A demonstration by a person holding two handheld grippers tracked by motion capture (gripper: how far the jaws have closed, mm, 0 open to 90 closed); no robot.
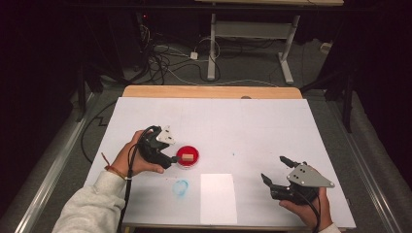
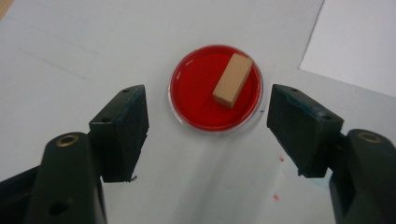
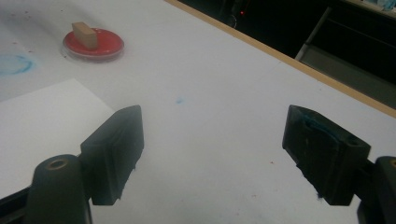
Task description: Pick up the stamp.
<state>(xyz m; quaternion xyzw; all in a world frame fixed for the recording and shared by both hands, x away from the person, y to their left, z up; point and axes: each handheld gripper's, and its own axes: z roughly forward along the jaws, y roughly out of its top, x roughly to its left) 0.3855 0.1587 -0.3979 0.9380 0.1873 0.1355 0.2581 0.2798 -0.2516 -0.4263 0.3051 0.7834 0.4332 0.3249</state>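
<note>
**A wooden block on a red dish, with both claws open**

A small wooden block is seen lying on a round red dish. The dish is set on the white table, a bit left of the middle. The block is laid flat and is kept inside the rim of the dish (it is a little off to one side of the middle, as is shown in the left gripper view).

The left gripper is held in the person's left hand, just beside the left edge of the dish. In the left gripper view, its two black jaws are seen spread wide apart, one on each side, with the dish and the block farther on between them. Nothing is gripped by these jaws, and the dish is not touched by them.

The right gripper is held in the right hand near the front right of the table, well apart from the dish. Its jaws are opened wide too, and nothing is held in them. Bare table is seen between them.

A white sheet of paper is laid flat near the front edge, between the two hands. A faint blue ring mark is seen just left of the paper, in front of the dish.
</note>
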